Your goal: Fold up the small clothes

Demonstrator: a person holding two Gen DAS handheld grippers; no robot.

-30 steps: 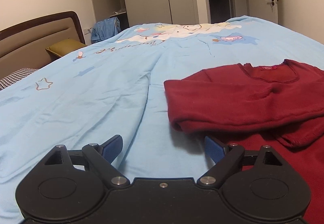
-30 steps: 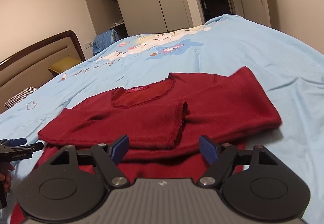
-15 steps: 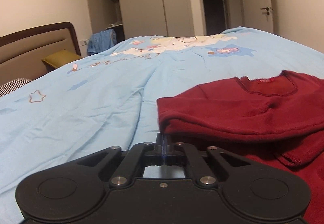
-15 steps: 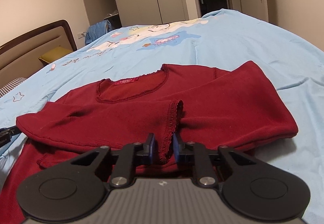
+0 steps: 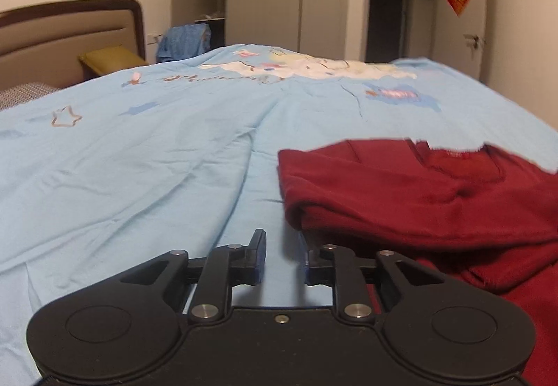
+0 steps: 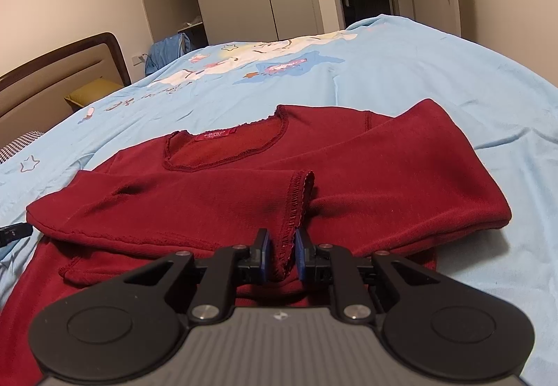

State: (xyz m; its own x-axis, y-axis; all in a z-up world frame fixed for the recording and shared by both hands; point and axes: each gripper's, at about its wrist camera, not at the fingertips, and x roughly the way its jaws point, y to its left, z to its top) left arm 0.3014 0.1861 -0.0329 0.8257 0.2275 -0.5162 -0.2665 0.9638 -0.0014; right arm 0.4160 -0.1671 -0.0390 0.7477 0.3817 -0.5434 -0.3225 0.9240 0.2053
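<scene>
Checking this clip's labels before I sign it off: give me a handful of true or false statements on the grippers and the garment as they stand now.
1. The right gripper has the cuff of a sleeve between its fingers. True.
2. The left gripper is shut on the red top. False: its jaws stand apart over bare blue bedsheet, with no cloth between them.
3. Both sleeves of the red top are folded across its chest. True.
4. The red top lies with its neckline towards the grippers. False: the neckline is on the far side, the hem nearest the cameras.
5. The wardrobe door in the background is closed. False: it stands open.
</scene>
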